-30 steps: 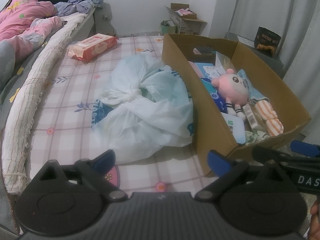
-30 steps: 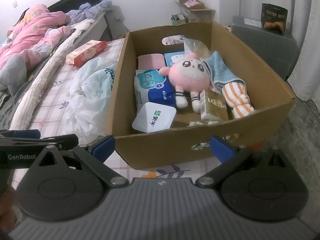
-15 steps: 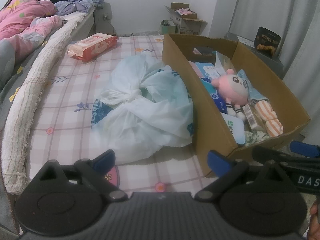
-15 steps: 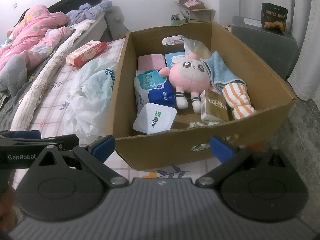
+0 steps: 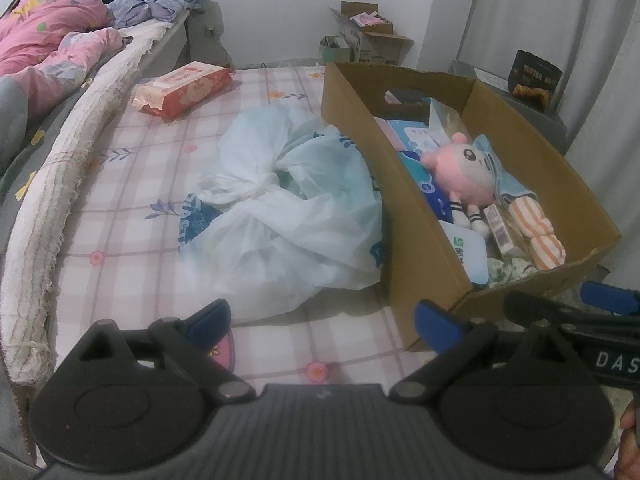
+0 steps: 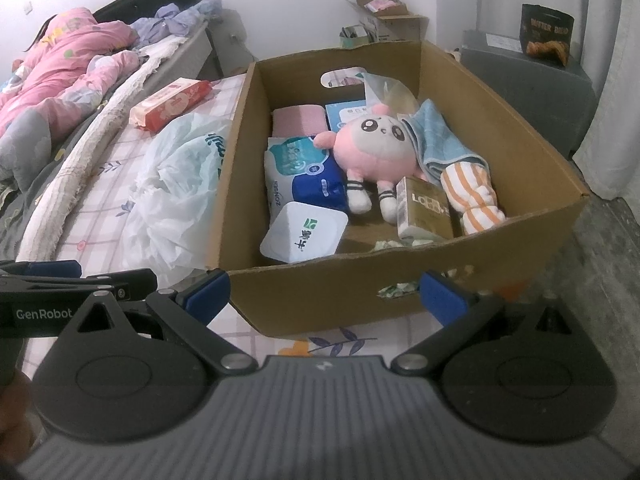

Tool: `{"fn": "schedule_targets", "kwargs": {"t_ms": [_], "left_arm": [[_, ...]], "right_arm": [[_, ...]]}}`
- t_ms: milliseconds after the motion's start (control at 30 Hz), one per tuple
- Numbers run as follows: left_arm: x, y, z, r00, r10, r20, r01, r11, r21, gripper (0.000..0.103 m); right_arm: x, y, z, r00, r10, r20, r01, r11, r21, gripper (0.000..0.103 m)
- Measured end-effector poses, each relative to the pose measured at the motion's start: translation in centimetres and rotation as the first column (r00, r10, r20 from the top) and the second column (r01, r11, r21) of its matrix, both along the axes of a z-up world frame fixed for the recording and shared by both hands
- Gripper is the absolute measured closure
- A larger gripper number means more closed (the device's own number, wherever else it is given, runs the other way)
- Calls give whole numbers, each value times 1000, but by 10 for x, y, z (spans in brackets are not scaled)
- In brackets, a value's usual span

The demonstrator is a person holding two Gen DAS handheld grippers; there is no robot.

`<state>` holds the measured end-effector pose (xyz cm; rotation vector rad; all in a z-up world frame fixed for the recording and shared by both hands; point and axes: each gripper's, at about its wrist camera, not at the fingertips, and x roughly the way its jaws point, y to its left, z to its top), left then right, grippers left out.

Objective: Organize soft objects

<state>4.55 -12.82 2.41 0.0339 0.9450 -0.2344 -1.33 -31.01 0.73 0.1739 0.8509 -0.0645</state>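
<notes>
A cardboard box (image 6: 400, 296) (image 5: 424, 248) sits on the checked mattress (image 5: 160, 184). Inside lie a pink plush toy (image 6: 376, 152) (image 5: 464, 176), a blue cloth (image 6: 444, 140), an orange-striped cloth roll (image 6: 476, 196), a tissue pack (image 6: 304, 176), a white tub (image 6: 304, 232) and a gold carton (image 6: 424, 212). A knotted white plastic bag (image 5: 288, 216) (image 6: 180, 184) rests against the box's left wall. My left gripper (image 5: 324, 324) stands open and empty before the bag. In front of the box's near wall my right gripper (image 6: 324, 296) is open and empty too.
A red wipes pack (image 5: 184, 88) lies further back on the mattress. A rolled mat (image 5: 52, 184) and pink bedding (image 5: 44, 36) lie along the left. A grey cabinet (image 6: 528, 84) with a dark snack bag (image 6: 546, 32) stands right; more boxes (image 6: 388, 16) stand by the wall.
</notes>
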Motion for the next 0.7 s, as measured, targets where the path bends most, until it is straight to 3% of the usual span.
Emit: {"fn": "schedule_targets", "kwargs": {"t_ms": [700], "left_arm": [[1,0,0,1000,-2,-1,2,1000,-7,4]], "right_arm": [[-5,0,-1,1000,-5,1,5,1000,-10,1]]}}
